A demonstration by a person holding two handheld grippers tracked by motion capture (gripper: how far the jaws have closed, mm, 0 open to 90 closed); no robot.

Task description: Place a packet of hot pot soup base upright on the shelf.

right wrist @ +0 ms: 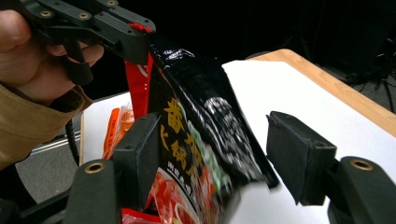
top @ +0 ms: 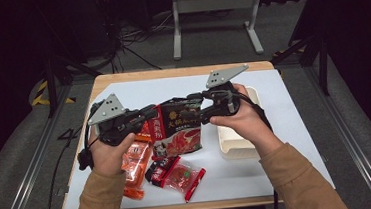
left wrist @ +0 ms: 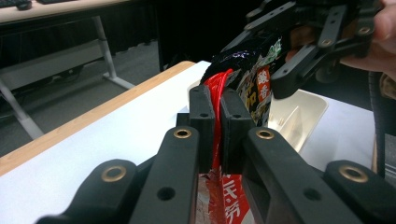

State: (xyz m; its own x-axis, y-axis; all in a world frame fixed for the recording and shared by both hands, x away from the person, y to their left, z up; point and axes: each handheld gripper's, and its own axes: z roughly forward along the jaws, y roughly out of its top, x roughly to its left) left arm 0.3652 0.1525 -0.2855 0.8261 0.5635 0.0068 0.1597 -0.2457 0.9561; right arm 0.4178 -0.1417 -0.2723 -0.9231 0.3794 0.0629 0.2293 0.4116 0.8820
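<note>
A black and red snack bag (top: 178,127) hangs above the white table mat, held up between both hands. My left gripper (left wrist: 217,100) is shut on the bag's red side seam (left wrist: 219,81), its pads pressed flat against it. My right gripper (right wrist: 215,135) is open. The bag (right wrist: 196,116) lies between its jaws against the left pad, with a wide gap to the right pad. From above, the left gripper (top: 149,112) grips the bag's left edge and the right gripper (top: 194,111) reaches in at its upper right.
A white tray (top: 236,140) sits on the mat under my right hand. Orange packets (top: 137,161) and small red packets (top: 179,175) lie below the bag near the front edge. The mat (top: 285,126) covers a wooden table.
</note>
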